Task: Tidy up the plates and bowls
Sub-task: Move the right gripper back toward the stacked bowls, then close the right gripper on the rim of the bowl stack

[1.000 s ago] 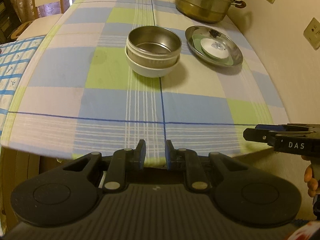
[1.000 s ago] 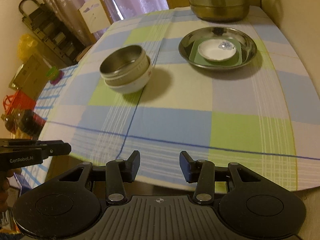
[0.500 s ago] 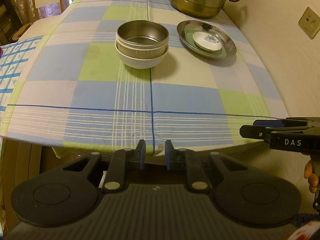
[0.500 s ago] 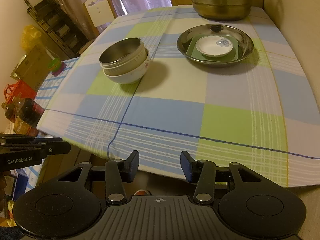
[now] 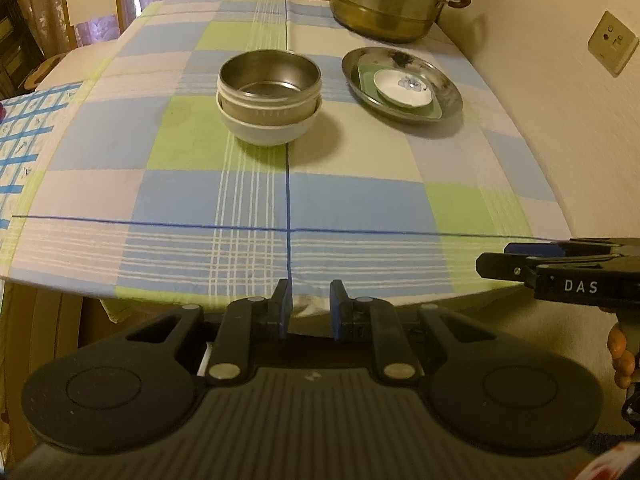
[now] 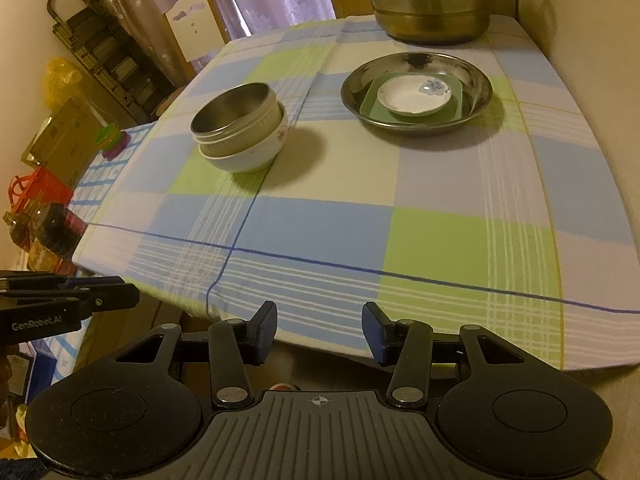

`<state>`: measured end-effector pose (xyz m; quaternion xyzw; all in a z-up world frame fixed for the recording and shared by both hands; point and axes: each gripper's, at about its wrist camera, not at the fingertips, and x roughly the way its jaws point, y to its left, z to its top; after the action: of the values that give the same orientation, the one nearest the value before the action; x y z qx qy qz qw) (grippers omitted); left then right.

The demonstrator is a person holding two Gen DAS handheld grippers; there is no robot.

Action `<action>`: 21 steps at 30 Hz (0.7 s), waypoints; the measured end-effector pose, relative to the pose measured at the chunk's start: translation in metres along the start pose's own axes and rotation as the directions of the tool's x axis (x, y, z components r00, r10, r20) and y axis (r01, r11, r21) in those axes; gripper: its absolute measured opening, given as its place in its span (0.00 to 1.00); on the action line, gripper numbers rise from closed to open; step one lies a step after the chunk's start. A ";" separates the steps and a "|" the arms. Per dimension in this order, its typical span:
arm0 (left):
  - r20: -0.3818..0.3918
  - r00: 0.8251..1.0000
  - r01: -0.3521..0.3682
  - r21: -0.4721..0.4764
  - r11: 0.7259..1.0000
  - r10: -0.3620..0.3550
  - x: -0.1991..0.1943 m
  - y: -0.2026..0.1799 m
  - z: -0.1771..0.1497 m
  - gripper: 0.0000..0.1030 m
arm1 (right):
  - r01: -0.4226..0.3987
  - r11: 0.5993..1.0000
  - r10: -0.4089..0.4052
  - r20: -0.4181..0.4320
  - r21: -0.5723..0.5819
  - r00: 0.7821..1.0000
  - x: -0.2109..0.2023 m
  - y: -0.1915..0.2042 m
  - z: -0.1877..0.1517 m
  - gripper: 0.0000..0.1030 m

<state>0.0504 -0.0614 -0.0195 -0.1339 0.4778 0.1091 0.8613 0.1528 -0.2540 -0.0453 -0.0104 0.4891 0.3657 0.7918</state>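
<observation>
A steel bowl (image 5: 269,80) sits nested in a white bowl (image 5: 266,128) at mid-table. To their right, a steel plate (image 5: 448,96) holds a green square plate (image 5: 434,110) with a small white saucer (image 5: 402,88) on top. My left gripper (image 5: 310,304) hovers off the table's front edge, its jaws a narrow gap apart with nothing between them. My right gripper (image 6: 320,320) is open and empty, also short of the front edge. The right wrist view shows the same steel bowl (image 6: 236,114), white bowl (image 6: 248,156), steel plate (image 6: 476,88) and saucer (image 6: 414,98).
A big steel steamer pot (image 5: 392,4) stands at the table's far right. A wall with sockets (image 5: 612,42) runs along the right side. A chair (image 6: 192,28), a black rack (image 6: 104,52) and bottles (image 6: 52,228) crowd the left. The checked tablecloth (image 6: 320,220) covers the table.
Both grippers have drifted back a little from the table, so the stacks look slightly farther off. The dishes have not moved.
</observation>
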 end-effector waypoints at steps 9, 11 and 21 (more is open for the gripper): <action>0.072 0.997 -0.020 -0.032 0.999 0.022 0.003 0.019 0.032 0.17 | 0.004 1.000 -0.005 0.085 0.009 0.996 0.004 -0.002 0.035 0.46; 0.090 0.996 -0.020 -0.046 0.999 0.024 0.006 0.025 0.044 0.17 | -0.002 1.000 0.001 0.110 0.006 0.994 0.007 0.000 0.048 0.46; 0.148 0.988 -0.023 -0.089 0.996 0.036 0.040 0.059 0.113 0.18 | -0.066 0.998 0.068 0.204 -0.017 0.977 0.043 0.019 0.113 0.46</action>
<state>0.1424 0.0342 -0.0032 -0.1555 0.4085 0.1525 0.8864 0.2394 -0.1736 -0.0131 0.0395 0.4035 0.3937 0.8250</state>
